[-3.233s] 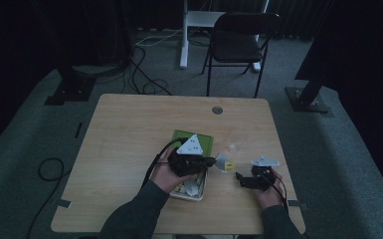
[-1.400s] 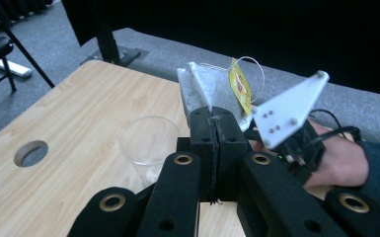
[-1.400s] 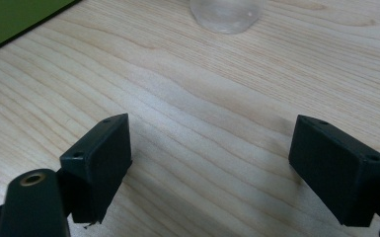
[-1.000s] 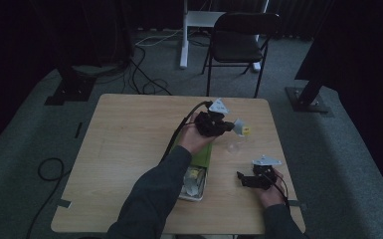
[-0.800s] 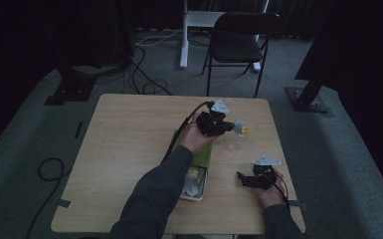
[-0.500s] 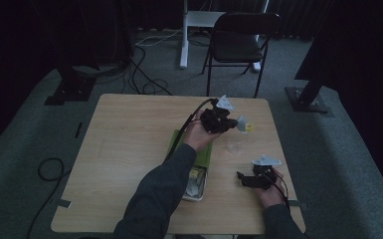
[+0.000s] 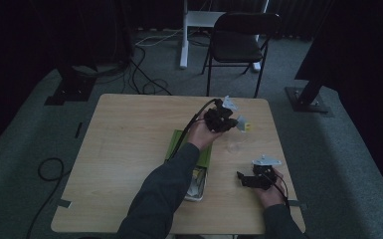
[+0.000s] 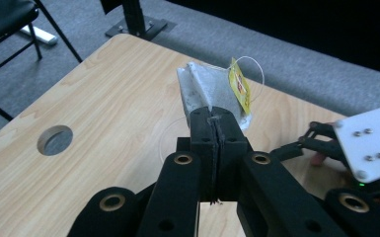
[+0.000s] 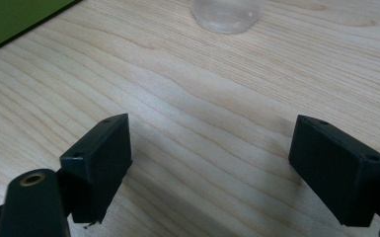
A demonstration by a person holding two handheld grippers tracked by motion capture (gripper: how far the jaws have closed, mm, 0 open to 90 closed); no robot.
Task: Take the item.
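- The right gripper (image 7: pixel 243 179) is sitting low over the table (image 7: pixel 124 144) at the near right edge, nearer the person than the glass (image 7: pixel 235 145), with its 2 jaws spread wide apart and nothing between them; in the right gripper view only bare wood is lying between the jaws (image 9: pixel 212 163).
- In that same view the glass (image 9: pixel 226 14) is standing beyond the jaws, and a green corner (image 9: pixel 15 19) is showing at the upper left.
- A box (image 7: pixel 197 183) with pale contents is lying on the table left of the right gripper and nearer than the glass, and a green lid or flap (image 7: pixel 191 147) is stretching from it toward the glass's left side, partly hidden under the person's left sleeve (image 7: pixel 164 194).
- The glass, clear and small, is standing upright on the table between the 2 grippers.
- The left gripper (image 7: pixel 231 121) is hovering just beyond the glass, raised off the table, with its jaws pressed together on a tea bag (image 7: pixel 240 123).
- In the left gripper view the tea bag (image 8: pixel 205 89) is sticking up past the closed jaw tips (image 8: pixel 216 129), its yellow tag (image 8: pixel 239 85) hanging at its right on a thin thread, and the glass's faint rim is showing below it.
- Beyond the glass, a round hole (image 8: pixel 55 139) is cutting through the tabletop near its far edge.
- A black chair (image 7: pixel 241 40) is standing on the floor past the table.
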